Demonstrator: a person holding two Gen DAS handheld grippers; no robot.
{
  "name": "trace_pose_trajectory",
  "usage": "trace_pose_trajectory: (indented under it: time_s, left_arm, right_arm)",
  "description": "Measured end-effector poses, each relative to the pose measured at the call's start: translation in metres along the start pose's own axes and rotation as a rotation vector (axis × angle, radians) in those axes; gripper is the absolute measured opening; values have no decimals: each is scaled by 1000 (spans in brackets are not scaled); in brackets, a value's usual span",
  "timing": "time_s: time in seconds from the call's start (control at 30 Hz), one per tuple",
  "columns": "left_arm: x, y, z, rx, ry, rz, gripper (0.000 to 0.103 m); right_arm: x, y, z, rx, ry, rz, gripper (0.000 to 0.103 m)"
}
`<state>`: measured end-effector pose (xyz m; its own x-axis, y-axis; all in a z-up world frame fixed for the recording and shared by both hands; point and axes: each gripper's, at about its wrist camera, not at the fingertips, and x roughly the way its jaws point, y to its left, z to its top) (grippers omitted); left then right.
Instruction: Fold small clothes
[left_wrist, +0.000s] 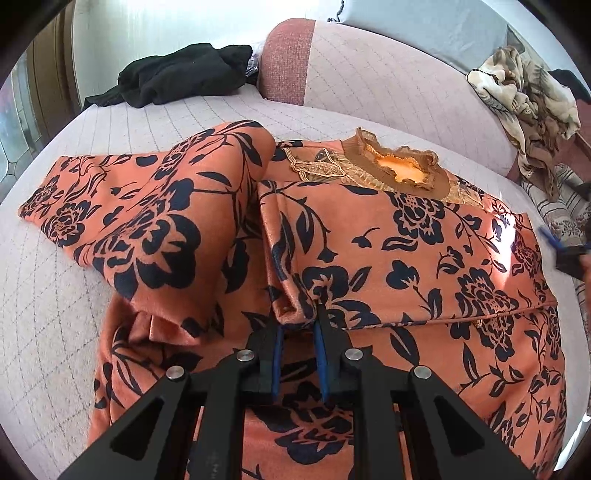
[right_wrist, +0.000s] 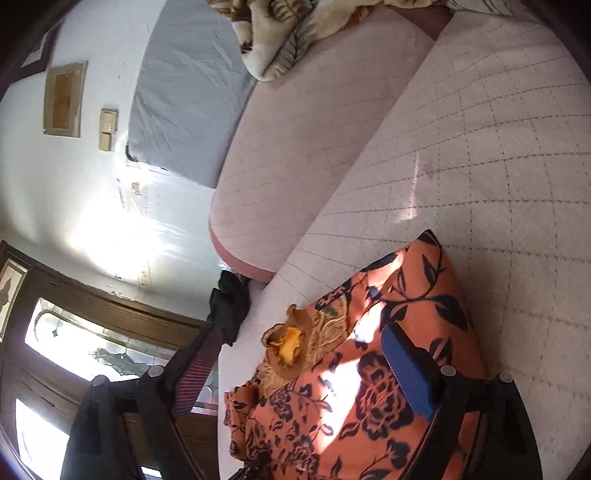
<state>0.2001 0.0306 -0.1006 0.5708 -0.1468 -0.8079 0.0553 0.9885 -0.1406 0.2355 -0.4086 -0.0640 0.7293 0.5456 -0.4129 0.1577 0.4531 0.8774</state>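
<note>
garment: orange top (left_wrist: 406, 258) with dark blue flowers, spread on the quilted pink bed (left_wrist: 110, 122); brown ruffled collar (left_wrist: 399, 166) at the far side, hem toward the near edge; body runs near to far, sleeves out to left and right
left sleeve: the sleeve (left_wrist: 147, 206) lies bunched and partly doubled over on the left, cuff end pointing far left; not yet laid flat across the body
fold edge: a doubled edge of cloth (left_wrist: 291, 314) stands up as a small ridge just ahead of the left gripper (left_wrist: 299, 325); a long crease runs from it toward the right across the body
left jaws: narrowed to a small gap, tips at the ridge; right tip touches the cloth, left tip partly hidden under the fold; looks like a pinch on the fold edge, though a sliver of gap shows further back between the blue pads
right gripper: the right gripper (right_wrist: 295, 369) hangs over the right shoulder of the top, tilted; jaws spread wide, one blue pad (right_wrist: 406, 373) over the cloth, the other finger off past the bed's edge; holding nothing
nearer hand: left is on the cloth already; right is near the shoulder, not gripping
judgement: the next move likely turns on carrying the pinched edge far or rightward across the body; the bunched sleeve may drag along
surroundings: black clothes (left_wrist: 177, 74) far left; tan patterned blanket (left_wrist: 532, 96) far right
</note>
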Motion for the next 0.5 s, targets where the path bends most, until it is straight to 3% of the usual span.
trace_pose_trajectory:
  time_s: [0.03,0.07,0.13,0.2,0.23,0.27,0.33,0.43,0.5]
  left_arm:
    - [0,0,0,-2,1,-3,17]
    - [0,1,0,-1,4,-6,18]
    - [0,3,0,2,7,-12,19]
    - [2,2,0,15,4,-11,19]
    - [2,2,0,17,0,-10,19]
    - [1,1,0,34,10,-12,19]
    - [0,2,1,36,18,-25,19]
    - [-5,10,8,27,48,-70,21]
    - [-21,22,14,-2,11,-85,27]
  right_arm:
    - [16,-17,5,18,27,-87,91]
    - [28,-37,6,67,56,-110,90]
    - [18,-37,8,105,-21,-33,91]
    - [9,-17,14,50,-41,55,91]
    - [8,-9,16,18,-52,51,91]
    - [11,-6,18,-19,-60,16,93]
    - [31,-26,20,8,-4,-146,93]
    - [20,-22,14,20,-59,-132,93]
    - [12,4,0,-54,-51,-118,93]
